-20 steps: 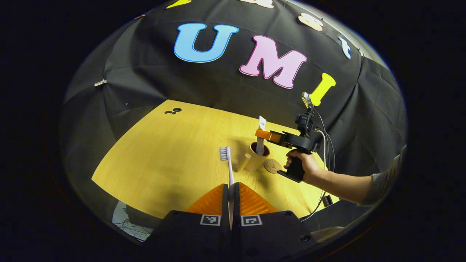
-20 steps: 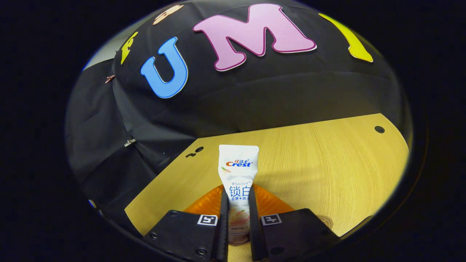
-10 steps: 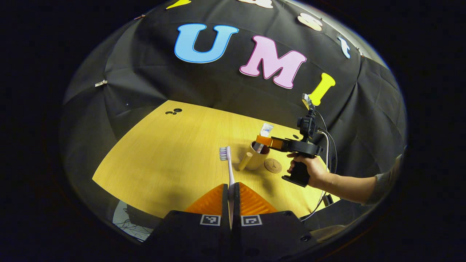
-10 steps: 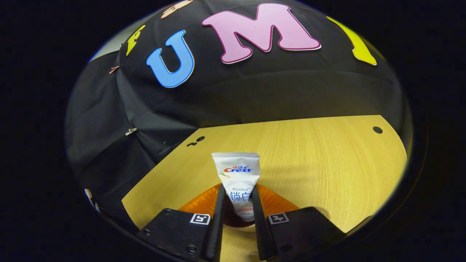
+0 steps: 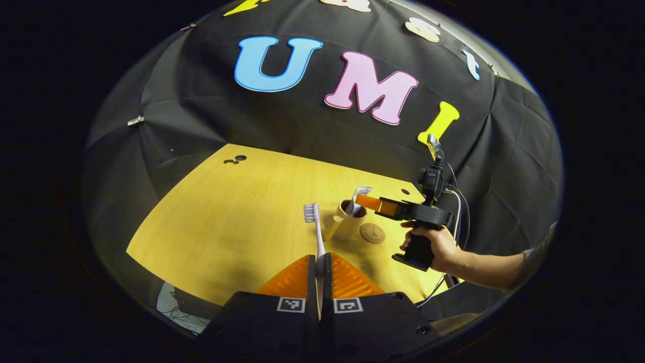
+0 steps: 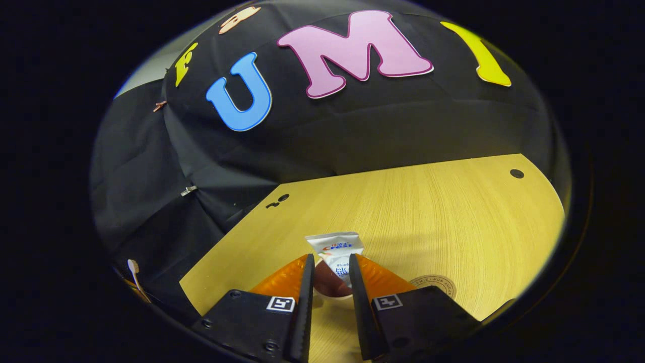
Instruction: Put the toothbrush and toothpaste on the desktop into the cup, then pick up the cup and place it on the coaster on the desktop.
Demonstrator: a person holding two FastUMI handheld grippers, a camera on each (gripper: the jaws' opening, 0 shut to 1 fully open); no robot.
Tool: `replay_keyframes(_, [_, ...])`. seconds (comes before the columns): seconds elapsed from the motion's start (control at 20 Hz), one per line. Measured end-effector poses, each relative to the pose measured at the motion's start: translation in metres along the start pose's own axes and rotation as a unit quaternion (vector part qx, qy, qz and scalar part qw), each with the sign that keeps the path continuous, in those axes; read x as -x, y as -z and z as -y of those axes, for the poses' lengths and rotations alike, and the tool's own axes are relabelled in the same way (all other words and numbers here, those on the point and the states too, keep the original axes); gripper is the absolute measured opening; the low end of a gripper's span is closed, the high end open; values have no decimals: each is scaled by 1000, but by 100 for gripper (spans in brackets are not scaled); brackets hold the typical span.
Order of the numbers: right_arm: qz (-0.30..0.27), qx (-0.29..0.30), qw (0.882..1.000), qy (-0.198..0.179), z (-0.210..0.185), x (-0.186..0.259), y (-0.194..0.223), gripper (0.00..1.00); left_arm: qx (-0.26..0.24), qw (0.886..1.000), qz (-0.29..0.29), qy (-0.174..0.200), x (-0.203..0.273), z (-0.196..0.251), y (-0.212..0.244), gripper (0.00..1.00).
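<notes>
The tan cylindrical cup (image 5: 350,222) with a side handle stands upright on the yellow wood-grain desktop (image 5: 227,227), and everything else is placed from it. The white toothpaste tube (image 5: 359,194) sits inside the cup, leaning on the rim with its flat crimped end sticking out. So that part of the task looks done. Just behind the cup, the right gripper (image 6: 330,282) has its jaws apart on either side of the tube, no longer pressing on it. Just right of the cup lies the round brown coaster (image 5: 372,233), flat and bare.

Nearer than the cup, the white toothbrush with a pale bristle head (image 5: 315,227) is held up off the desktop, head uppermost, its handle clamped between the closed jaws of the left gripper (image 5: 319,275). In my judgement, the brush must yet go into the cup, and the cup onto the coaster.

Printing in blue and red shows on the tube, and a ring of small lettering on the coaster is too fine to make out.
</notes>
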State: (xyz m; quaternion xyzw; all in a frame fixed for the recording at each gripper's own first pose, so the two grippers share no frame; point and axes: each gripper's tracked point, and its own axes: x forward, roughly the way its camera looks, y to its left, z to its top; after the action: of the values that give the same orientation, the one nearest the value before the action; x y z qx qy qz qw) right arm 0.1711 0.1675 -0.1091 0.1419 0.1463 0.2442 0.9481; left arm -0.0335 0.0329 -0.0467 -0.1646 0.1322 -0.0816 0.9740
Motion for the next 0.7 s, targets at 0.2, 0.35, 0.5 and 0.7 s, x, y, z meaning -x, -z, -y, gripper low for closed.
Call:
replay_keyframes(0.2, [-4,-2,1000,5,9,25,4,41,-12,1000,18,19,-14,15,-23,6])
replay_keyframes(0.35, [-20,-8,1000,17,22,51,18,41,-24,998,37,36,-31,27,-46,6])
replay_keyframes(0.5, [-35,-26,999,26,26,83,34,41,-34,995,77,49,-50,38,-78,6])
replay_keyframes(0.7, [-52,-32,997,43,37,129,54,41,-40,988,128,71,-78,56,-118,6])
